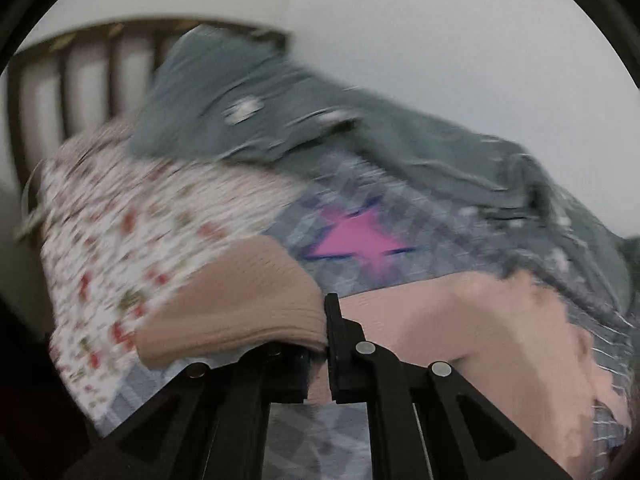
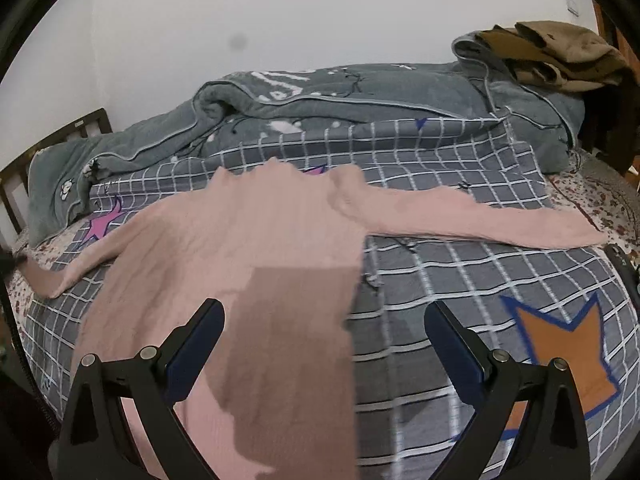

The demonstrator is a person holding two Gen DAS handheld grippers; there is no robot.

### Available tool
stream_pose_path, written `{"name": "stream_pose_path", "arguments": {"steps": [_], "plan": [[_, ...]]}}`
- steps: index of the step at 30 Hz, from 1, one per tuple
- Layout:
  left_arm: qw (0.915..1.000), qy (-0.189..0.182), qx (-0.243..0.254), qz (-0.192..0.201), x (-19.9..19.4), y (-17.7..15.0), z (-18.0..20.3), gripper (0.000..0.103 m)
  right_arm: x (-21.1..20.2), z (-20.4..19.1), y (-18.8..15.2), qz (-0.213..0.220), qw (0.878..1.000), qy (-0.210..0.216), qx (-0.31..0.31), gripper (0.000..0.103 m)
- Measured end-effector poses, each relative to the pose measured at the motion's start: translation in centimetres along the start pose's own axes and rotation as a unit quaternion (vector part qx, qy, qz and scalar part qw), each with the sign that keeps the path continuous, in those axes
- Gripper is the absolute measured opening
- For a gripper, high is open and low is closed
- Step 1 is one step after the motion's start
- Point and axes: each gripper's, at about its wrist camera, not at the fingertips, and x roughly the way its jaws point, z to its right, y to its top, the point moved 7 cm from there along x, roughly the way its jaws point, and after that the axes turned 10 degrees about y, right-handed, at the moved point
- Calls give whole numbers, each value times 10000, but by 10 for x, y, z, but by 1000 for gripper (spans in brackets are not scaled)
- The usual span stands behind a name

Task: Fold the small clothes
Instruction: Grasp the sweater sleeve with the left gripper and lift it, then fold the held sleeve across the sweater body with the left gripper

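Left tool point(image 1: 326, 344): jaws shut on the cuff of the pink top point(image 1: 460, 320), the ribbed cuff bulging out at the lower centre-left of the left wrist view, just left of the black fingers point(image 1: 338, 320). Rest of the top trailing off to the lower right of that frame, blurred. Behind it a grey checked sheet point(image 1: 400, 208) with a pink star point(image 1: 356, 244) at frame centre. Floral cloth point(image 1: 120, 232) at the left, grey blanket point(image 1: 280, 112) across the upper middle, dark wooden headboard point(image 1: 60, 80) at the upper left. Whole view smeared.

Right tool point(image 2: 324, 348): jaws wide apart, nothing between the pads, at the bottom of the right wrist view. Pink top point(image 2: 248, 232) spread flat on the checked sheet point(image 2: 420, 280), body filling the lower left and centre, hem under the tool's left finger point(image 2: 196, 344). One sleeve stretched to the right edge of the frame, the other running down to the left edge. Orange star point(image 2: 568, 352) printed on the sheet at the lower right, pink star point(image 2: 104, 220) at the left. Grey blanket point(image 2: 320, 100) bunched along the back of the bed, brown garment point(image 2: 560, 52) heaped at the upper right, headboard point(image 2: 52, 140) at the far left.
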Motion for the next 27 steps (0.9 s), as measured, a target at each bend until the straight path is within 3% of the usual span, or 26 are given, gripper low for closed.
{"name": "stream_pose_path", "arguments": {"steps": [4,7,10,14,19,22,24,27], "plan": [[9971,-485,544,218,-22,15,94,7,-9,31,3,14,9996,115,261,99],[9901,-871,1038,366,-39,15,176,7,-15,52,5,-7,9990,158,408,99],[9798,-1315,1462,357,-53,-3,255,7,-19,67,5,-24,9988,165,467,99],[9638,-1770,1992,93,-51,-57,349,7,-22,80,2,-87,9991,89,407,99],[9488,-1884,2491,-474,-29,-135,409,7,-25,94,-10,-219,9990,30,390,99],[9360,-1728,2966,-783,-18,-173,421,9,-19,97,-20,-350,9982,173,459,99],[9281,-1642,3202,-955,-18,-185,421,10,-13,92,-25,-426,9978,261,430,99],[9315,-1684,3086,-931,-23,-173,400,17,-3,82,-28,-527,9974,367,330,99]]}}
